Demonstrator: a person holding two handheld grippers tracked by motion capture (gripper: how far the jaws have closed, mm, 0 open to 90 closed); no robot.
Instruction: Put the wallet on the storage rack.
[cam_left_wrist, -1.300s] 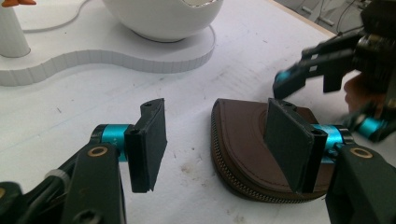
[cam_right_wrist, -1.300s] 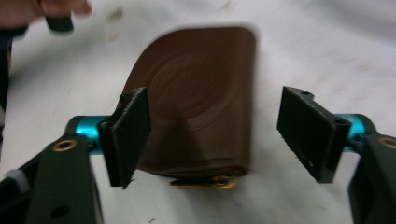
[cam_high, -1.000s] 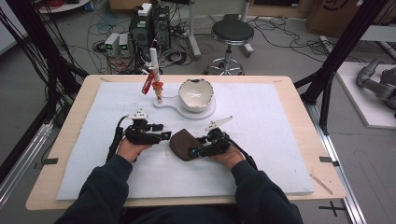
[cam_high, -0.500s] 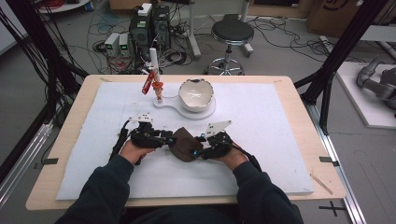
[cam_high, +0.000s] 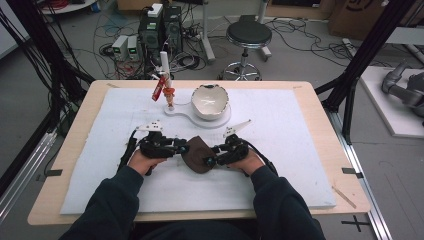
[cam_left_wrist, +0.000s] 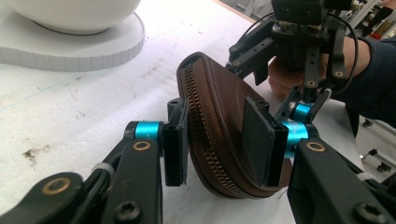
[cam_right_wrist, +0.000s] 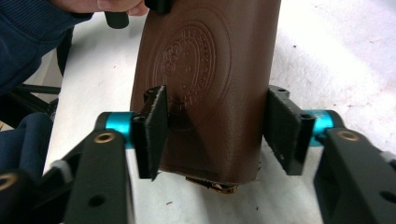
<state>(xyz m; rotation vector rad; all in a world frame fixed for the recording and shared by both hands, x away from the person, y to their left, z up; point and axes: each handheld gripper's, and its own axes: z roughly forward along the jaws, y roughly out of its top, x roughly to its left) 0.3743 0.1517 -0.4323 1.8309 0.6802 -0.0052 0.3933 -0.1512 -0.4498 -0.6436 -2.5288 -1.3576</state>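
From the high view, a brown pouch (cam_high: 198, 154) sits on the white mat (cam_high: 300, 150) between the left gripper (cam_high: 183, 148) and the right gripper (cam_high: 209, 161), each reaching in at one end of it. Hands and gripper bodies cover the jaw tips, so the grip is hard to judge here. Beyond the grippers stands a white bowl (cam_high: 210, 101) on a white base (cam_high: 180, 111); what lies inside the bowl cannot be made out. A red-and-white tool (cam_high: 161, 82) stands upright on the base's narrow end.

In the left gripper view, the pouch (cam_left_wrist: 224, 121) stands on edge between the jaws, its zipper (cam_left_wrist: 198, 126) facing the camera. The jaws have just been closing and both pads press its two sides. Past the pouch, the right gripper (cam_left_wrist: 299, 100) holds the far end; its own tips are hidden behind the leather. The bowl (cam_left_wrist: 74, 14) is cut off at the top edge.

In the right gripper view, the pouch (cam_right_wrist: 210, 88) with a round embossed stamp lies between the jaws. The left-hand pad touches its face; the right-hand pad seems just clear of its edge, so a firm hold is not certain.
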